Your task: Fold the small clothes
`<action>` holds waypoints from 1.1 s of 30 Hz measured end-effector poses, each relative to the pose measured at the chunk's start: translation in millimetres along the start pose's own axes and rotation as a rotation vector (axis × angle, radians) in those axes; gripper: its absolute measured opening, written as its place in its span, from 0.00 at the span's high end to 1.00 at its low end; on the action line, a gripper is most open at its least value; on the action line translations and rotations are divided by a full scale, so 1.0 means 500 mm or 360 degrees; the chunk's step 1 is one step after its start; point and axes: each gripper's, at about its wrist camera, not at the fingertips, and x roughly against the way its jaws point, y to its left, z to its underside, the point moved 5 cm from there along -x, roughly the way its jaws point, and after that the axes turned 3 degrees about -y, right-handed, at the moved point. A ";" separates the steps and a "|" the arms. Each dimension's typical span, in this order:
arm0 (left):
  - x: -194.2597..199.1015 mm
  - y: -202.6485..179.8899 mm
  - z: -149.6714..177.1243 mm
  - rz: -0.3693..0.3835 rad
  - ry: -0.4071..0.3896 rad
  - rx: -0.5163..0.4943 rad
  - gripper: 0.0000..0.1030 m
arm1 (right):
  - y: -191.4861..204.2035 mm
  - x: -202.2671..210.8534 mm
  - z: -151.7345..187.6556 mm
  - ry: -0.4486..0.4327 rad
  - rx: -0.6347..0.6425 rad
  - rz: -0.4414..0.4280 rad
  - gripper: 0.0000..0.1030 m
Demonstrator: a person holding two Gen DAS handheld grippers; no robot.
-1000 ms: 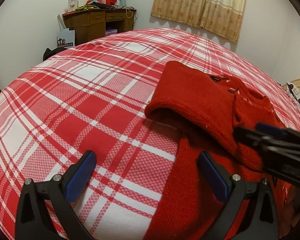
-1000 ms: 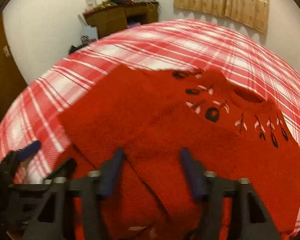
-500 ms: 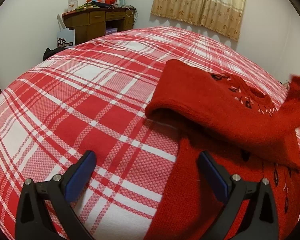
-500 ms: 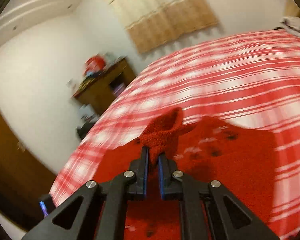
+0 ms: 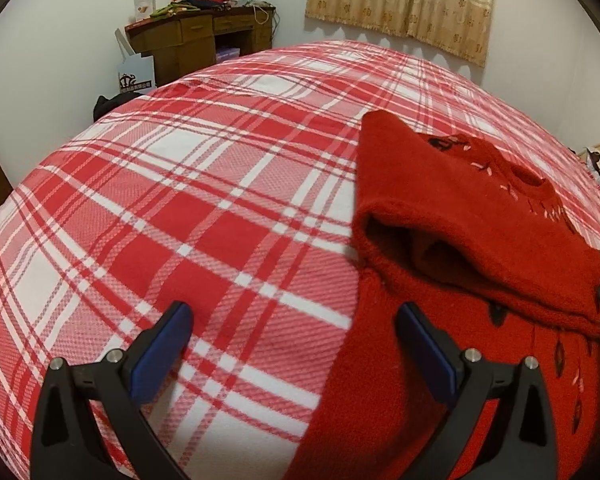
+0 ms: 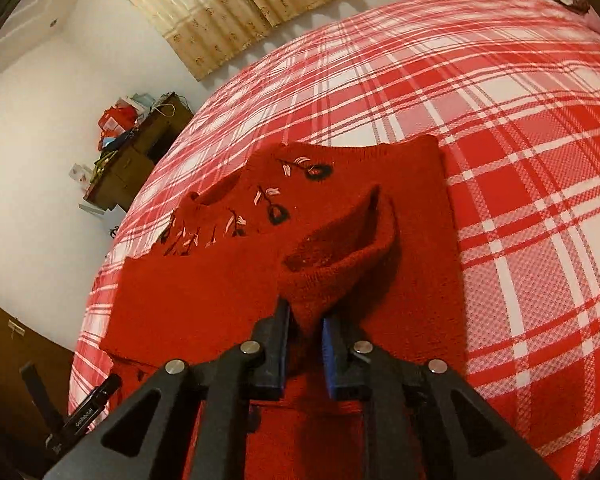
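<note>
A fuzzy red knitted sweater (image 6: 380, 208) with embroidered black flowers lies on the red-and-white plaid woven bedspread (image 5: 188, 208). The right gripper (image 6: 305, 322), blurred mid-air half a second ago, now pinches its sleeve cuff low over the body; the left gripper (image 5: 292, 344) stays spread wide, empty.

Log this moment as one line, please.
step: folding sleeve across sweater | right tongs: shut on sleeve | left tongs: open, empty, over bedspread
</note>
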 end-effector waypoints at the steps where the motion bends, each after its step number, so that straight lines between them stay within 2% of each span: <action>1: 0.000 -0.006 -0.003 0.0024 -0.0001 -0.0001 0.00 | 0.002 0.002 -0.006 -0.0011 -0.0008 -0.0013 0.86; 4: -0.010 -0.038 -0.010 0.0074 0.0014 -0.0050 0.00 | 0.012 0.009 -0.018 -0.0034 0.0027 -0.0010 0.83; 8: -0.044 -0.074 -0.038 0.0002 0.0043 -0.0130 0.00 | 0.024 0.033 -0.023 -0.0080 0.0102 0.0031 0.82; 11: -0.059 -0.061 -0.073 -0.0056 0.0037 -0.0030 0.00 | -0.007 0.060 -0.033 -0.0180 0.0037 0.0132 0.82; 13: -0.059 -0.027 -0.086 -0.0213 0.0011 0.0068 0.00 | -0.038 0.078 -0.038 -0.0213 -0.0031 0.0181 0.82; 16: -0.071 0.000 -0.070 -0.0123 0.0043 0.0180 0.00 | -0.058 0.091 -0.042 -0.0201 -0.0043 0.0196 0.82; 20: -0.060 -0.015 -0.061 -0.0162 -0.0005 0.0104 0.00 | -0.038 0.087 -0.046 -0.0181 0.0032 0.0156 0.82; 21: -0.061 -0.015 -0.061 -0.0168 -0.0007 0.0112 0.00 | -0.026 0.078 -0.048 -0.0168 0.0069 0.0152 0.80; 22: -0.063 -0.015 -0.064 -0.0167 -0.0004 0.0122 0.00 | -0.015 0.065 -0.049 -0.0143 0.0112 0.0176 0.67; 23: -0.066 -0.015 -0.066 -0.0170 0.0000 0.0129 0.00 | -0.008 0.052 -0.050 -0.0128 0.0143 0.0216 0.62; 24: -0.069 -0.016 -0.070 -0.0175 -0.0001 0.0129 0.00 | -0.003 0.036 -0.051 -0.0119 0.0185 0.0285 0.50; 25: -0.071 -0.019 -0.074 -0.0182 -0.0004 0.0122 0.00 | 0.001 0.019 -0.051 -0.0108 0.0232 0.0346 0.44; 26: -0.072 -0.020 -0.076 -0.0187 -0.0007 0.0116 0.00 | 0.003 -0.003 -0.047 -0.0068 0.0285 0.0424 0.44; 27: -0.074 -0.020 -0.076 -0.0188 -0.0006 0.0113 0.00 | 0.003 -0.016 -0.042 -0.0036 0.0316 0.0465 0.45; 28: -0.073 -0.018 -0.075 -0.0182 -0.0003 0.0121 0.00 | 0.005 -0.028 -0.036 -0.0016 0.0348 0.0489 0.59; 31: -0.073 -0.009 -0.075 -0.0163 -0.0006 0.0165 0.00 | 0.009 -0.014 -0.036 -0.0080 0.0437 0.0514 0.88; 33: -0.069 -0.005 -0.073 -0.0164 -0.0020 0.0193 0.00 | -0.001 0.003 -0.042 -0.0124 0.0409 0.0499 0.92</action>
